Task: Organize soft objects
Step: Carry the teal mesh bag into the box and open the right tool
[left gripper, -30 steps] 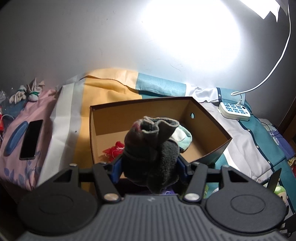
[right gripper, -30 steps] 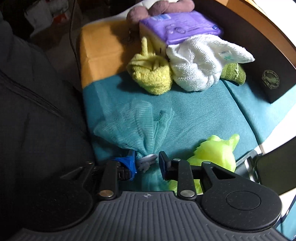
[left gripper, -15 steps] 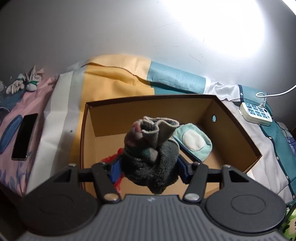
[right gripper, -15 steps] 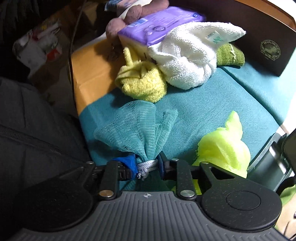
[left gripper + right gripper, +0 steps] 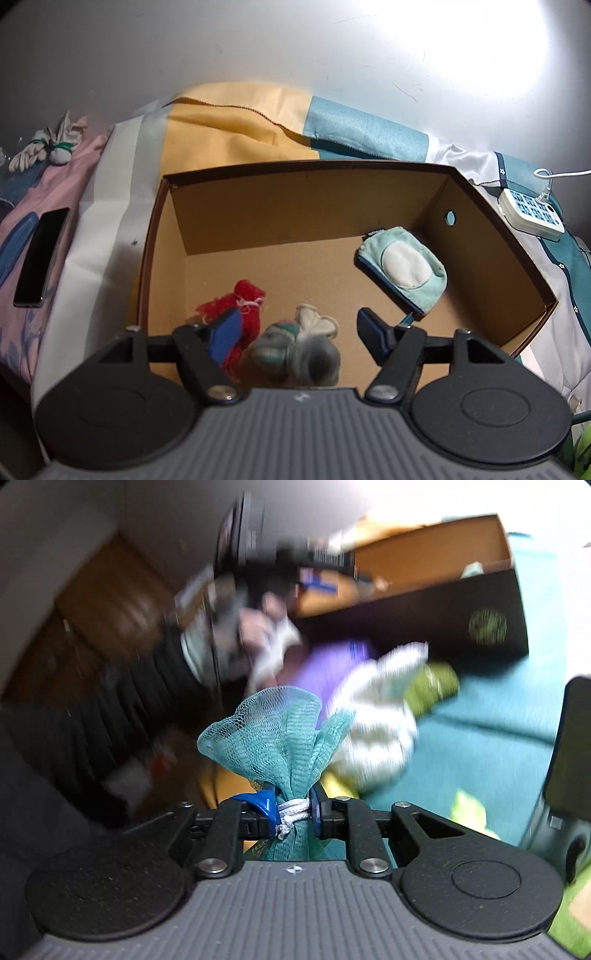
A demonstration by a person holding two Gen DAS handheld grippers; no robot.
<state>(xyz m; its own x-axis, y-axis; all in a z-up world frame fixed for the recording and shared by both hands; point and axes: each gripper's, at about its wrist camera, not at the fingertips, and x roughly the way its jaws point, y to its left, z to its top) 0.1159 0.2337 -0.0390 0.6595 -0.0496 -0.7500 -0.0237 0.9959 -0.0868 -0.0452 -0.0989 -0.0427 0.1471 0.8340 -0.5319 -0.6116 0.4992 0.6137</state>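
Dropping grey sock bundle (image 5: 295,354) into box (image 5: 480,206), my left jaws just opened, apart; right jaws clamped on teal mesh pouch (image 5: 280,734); box far right.

2 fisheye views, each camera sitting just behind a hand-held gripper and looking forward along its fingers. Left wrist view: the camera is looking steeply down from close above into an open cardboard box (image 5: 347,206) on the bed (image 5: 236,122), facing a bare wall (image 5: 221,40); the left hand-held gripper (image 5: 299,328) is filling the lower edge. Right wrist view: the camera is looking obliquely down across the teal bedcover (image 5: 491,738) toward the box's dark outer side (image 5: 424,624), the frame rolled and motion-blurred; the right hand-held gripper (image 5: 293,812) is occupying the foreground. The 2 views are sharing the box and the bed.
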